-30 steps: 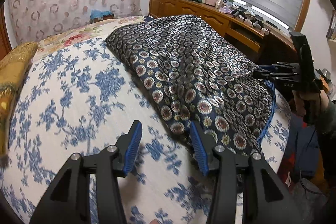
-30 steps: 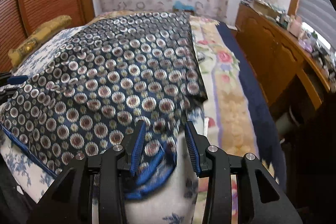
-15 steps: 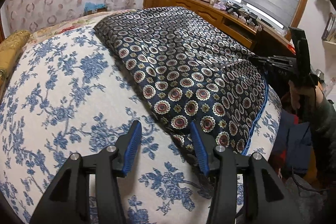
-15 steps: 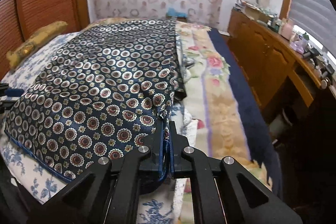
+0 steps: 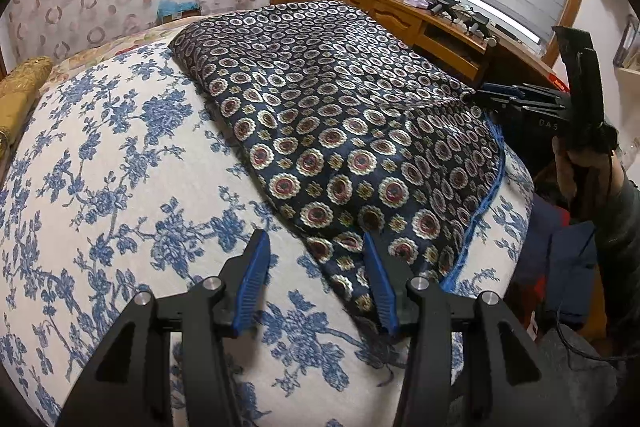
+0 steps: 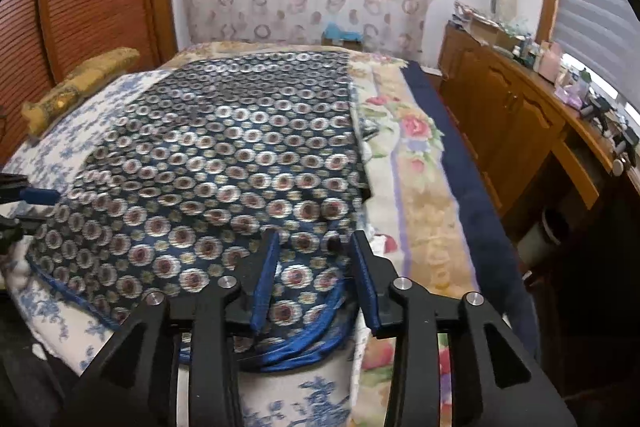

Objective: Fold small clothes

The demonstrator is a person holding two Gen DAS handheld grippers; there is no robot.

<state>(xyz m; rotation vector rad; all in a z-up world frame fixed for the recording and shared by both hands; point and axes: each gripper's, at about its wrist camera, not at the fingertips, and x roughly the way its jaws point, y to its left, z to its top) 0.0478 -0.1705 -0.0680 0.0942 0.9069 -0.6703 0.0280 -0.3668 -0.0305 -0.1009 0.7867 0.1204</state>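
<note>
A dark navy cloth with a circle pattern and blue trim [image 5: 328, 115] lies spread on the bed; it also shows in the right wrist view [image 6: 224, 171]. My left gripper [image 5: 316, 283] is open, its jaws straddling the cloth's near left corner just above the bed. My right gripper [image 6: 314, 277] is open over the cloth's near right corner, the blue hem bunched below it. The right gripper also shows in the left wrist view [image 5: 504, 95] at the cloth's far edge.
The bed has a white and blue floral cover [image 5: 100, 187] and a flowered quilt with a navy border [image 6: 424, 187]. A yellow bolster [image 6: 80, 83] lies at the left. A wooden cabinet with clutter [image 6: 520, 115] runs along the right wall.
My right gripper, shut on the cloth's corner half a second ago, has opened and let it go. My left gripper has stayed open and moved closer to the near corner.
</note>
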